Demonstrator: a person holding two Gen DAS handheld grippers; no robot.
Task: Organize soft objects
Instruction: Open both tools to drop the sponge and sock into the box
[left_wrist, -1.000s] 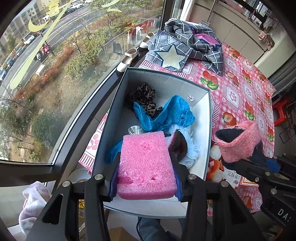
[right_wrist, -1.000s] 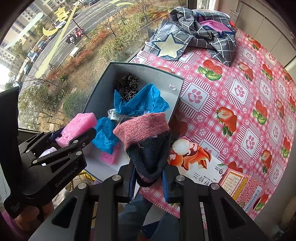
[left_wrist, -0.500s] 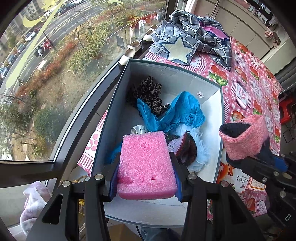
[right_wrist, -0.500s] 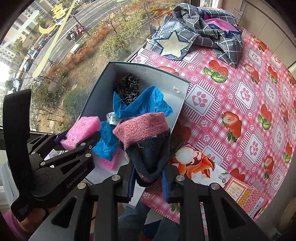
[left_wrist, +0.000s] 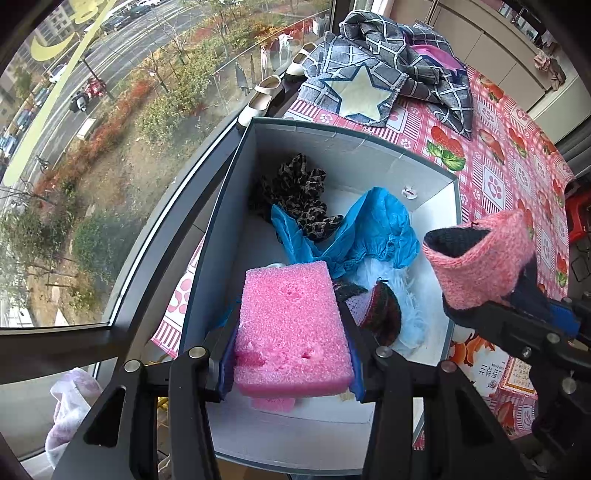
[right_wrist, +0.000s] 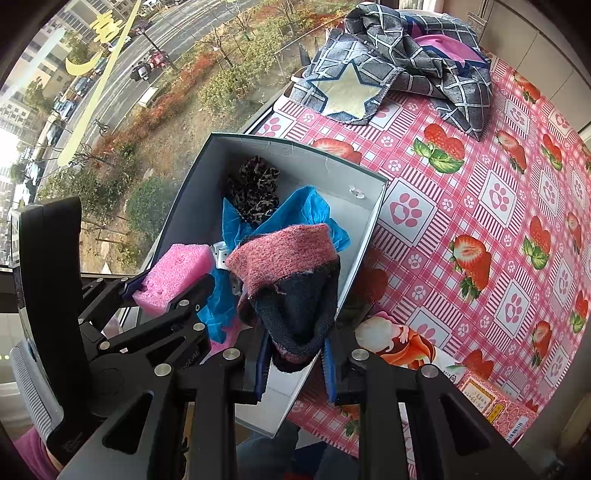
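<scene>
My left gripper (left_wrist: 290, 354) is shut on a pink sponge (left_wrist: 291, 325) and holds it over the near end of the grey cardboard box (left_wrist: 351, 147). My right gripper (right_wrist: 295, 354) is shut on a pink and dark knitted sock (right_wrist: 291, 273), held above the box's right wall (right_wrist: 365, 236). The sock also shows in the left wrist view (left_wrist: 484, 262), and the sponge in the right wrist view (right_wrist: 173, 269). Inside the box lie a leopard-print scrunchie (left_wrist: 295, 188), a blue plastic cover (left_wrist: 369, 229), a white fluffy piece (left_wrist: 410, 302) and another pink sponge (left_wrist: 273, 402).
A checked star-patch garment (left_wrist: 388, 85) lies on the strawberry tablecloth (right_wrist: 480, 206) beyond the box. Printed packets (right_wrist: 399, 343) lie at the box's right. A window runs along the left; shoes (left_wrist: 262, 99) sit on its sill.
Both grippers have moved forward over the box with their loads; the sock now hangs closer to the box's right wall. Both grips are unchanged.
</scene>
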